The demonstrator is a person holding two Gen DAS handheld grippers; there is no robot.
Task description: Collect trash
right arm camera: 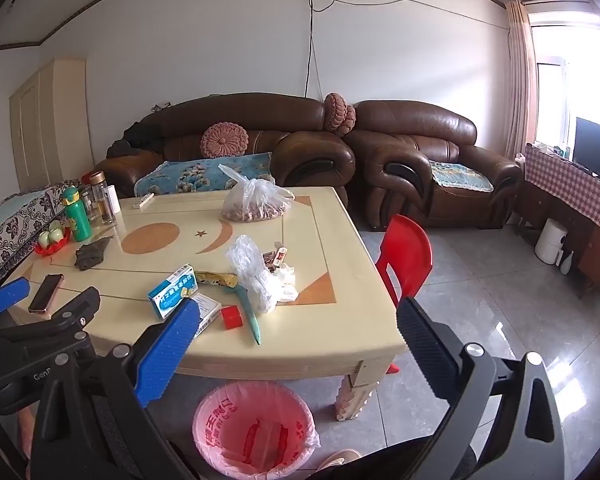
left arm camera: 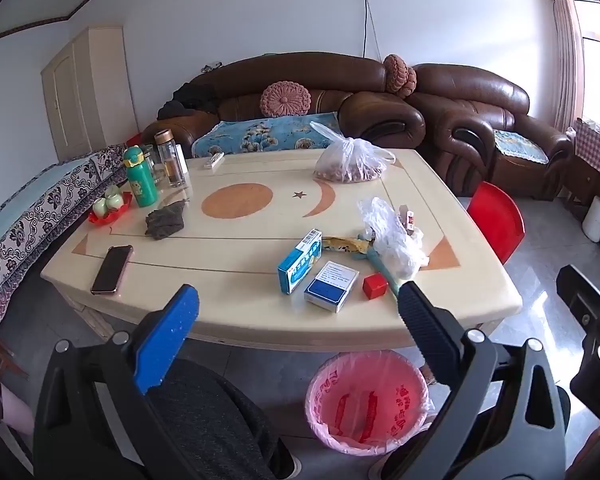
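A cream table (left arm camera: 240, 300) carries a cluster of litter near its front right: a teal-and-white medicine box (left arm camera: 300, 266), a blue-and-white box (left arm camera: 331, 286), a small red box (left arm camera: 375, 286), a yellow wrapper (left arm camera: 346, 245), a crumpled clear plastic bag (left arm camera: 392, 236) and a cigarette pack (left arm camera: 409, 218). On the floor below the table's front edge stands a bin with a pink liner (left arm camera: 366, 400) (right arm camera: 254, 428). My left gripper (left arm camera: 298, 292) (right arm camera: 58, 288) hangs open before the table's edge, holding nothing. My right gripper (right arm camera: 298, 306) is open and empty too, just right of it.
A phone (left arm camera: 112, 269), dark cloth (left arm camera: 165, 220), green bottle (left arm camera: 140, 178), glass bottles (left arm camera: 170, 158) and a red tray of cups (left arm camera: 110, 210) fill the table's left. A tied bag of nuts (left arm camera: 350, 160) sits at the back. A red chair (right arm camera: 406, 260) and brown sofas (right arm camera: 420, 160) stand beyond.
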